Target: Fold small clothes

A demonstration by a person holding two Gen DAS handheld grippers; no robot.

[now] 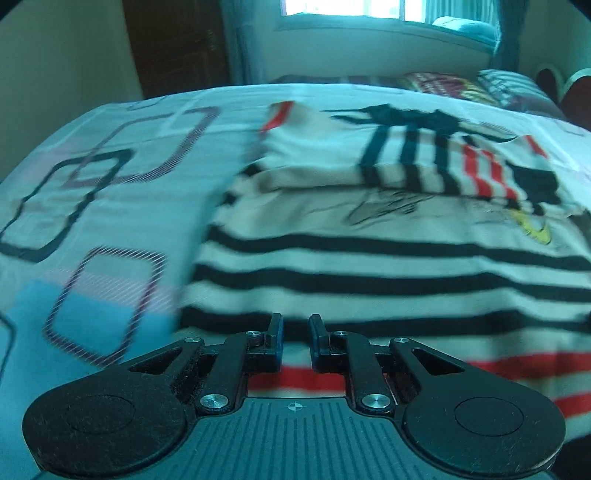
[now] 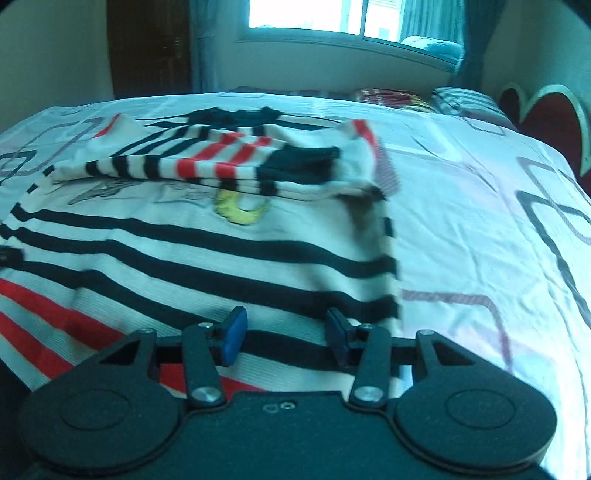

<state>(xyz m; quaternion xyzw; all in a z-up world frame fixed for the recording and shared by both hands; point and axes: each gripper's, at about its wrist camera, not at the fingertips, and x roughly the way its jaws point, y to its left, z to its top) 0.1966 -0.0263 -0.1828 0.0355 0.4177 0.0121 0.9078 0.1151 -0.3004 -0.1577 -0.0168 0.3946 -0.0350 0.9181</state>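
A small white top with black and red stripes [image 1: 388, 266] lies flat on the bed, its sleeves folded across the chest [image 1: 424, 162]. It also shows in the right wrist view [image 2: 207, 251], with a yellow print [image 2: 240, 210]. My left gripper [image 1: 295, 325] hovers over the hem's left part, jaws slightly apart, holding nothing. My right gripper [image 2: 284, 325] is open and empty over the hem near the top's right edge.
The bed sheet [image 1: 103, 206] is pale with rounded square outlines and shows in the right wrist view [image 2: 480, 236] too. Pillows [image 1: 509, 85] lie at the far end under a window [image 2: 317, 18]. A red heart-shaped headboard [image 2: 546, 122] stands at the right.
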